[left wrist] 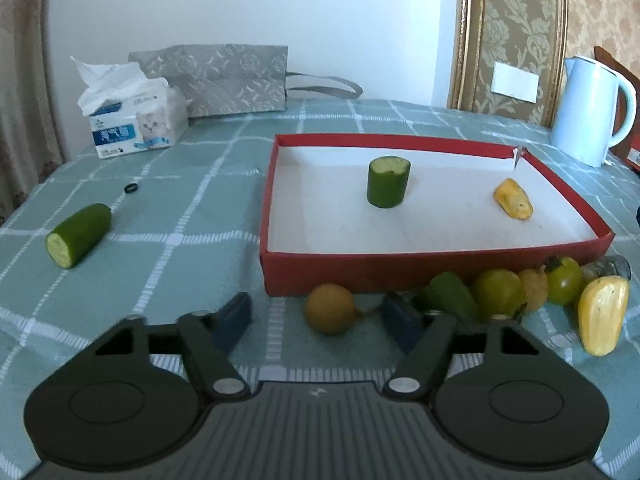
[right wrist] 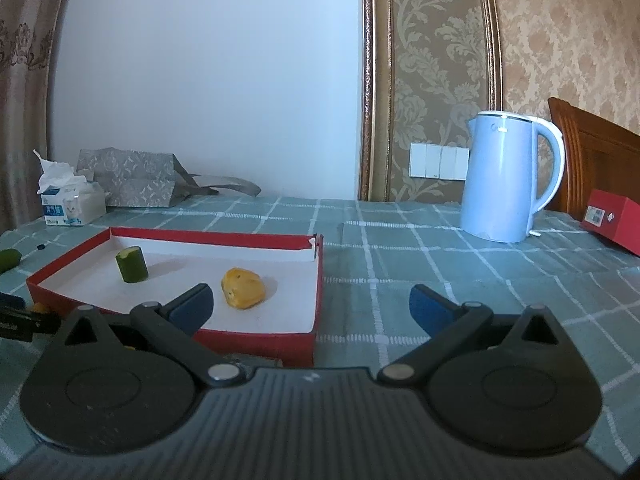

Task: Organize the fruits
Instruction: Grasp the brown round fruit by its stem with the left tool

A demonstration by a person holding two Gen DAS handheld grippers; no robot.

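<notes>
A red box (left wrist: pixel 436 270) with a white inside holds an upright cucumber piece (left wrist: pixel 388 187) and a yellow fruit piece (left wrist: pixel 513 205). My left gripper (left wrist: pixel 320 320) is open, its fingers on either side of a small round yellow fruit (left wrist: pixel 330 308) in front of the box. To its right lie a green piece (left wrist: pixel 454 296), green tomatoes (left wrist: pixel 498 294) and a yellow fruit slice (left wrist: pixel 602 320). Another cucumber piece (left wrist: pixel 78 235) lies at the left. My right gripper (right wrist: pixel 310 306) is open and empty near the box's (right wrist: pixel 256 342) right front corner.
A tissue pack (left wrist: pixel 134 120) and a grey bag (left wrist: pixel 224 78) stand at the back left. A pale blue kettle (right wrist: pixel 506 178) stands at the back right, a red carton (right wrist: pixel 614 220) beside it. A small black ring (left wrist: pixel 131 188) lies on the checked tablecloth.
</notes>
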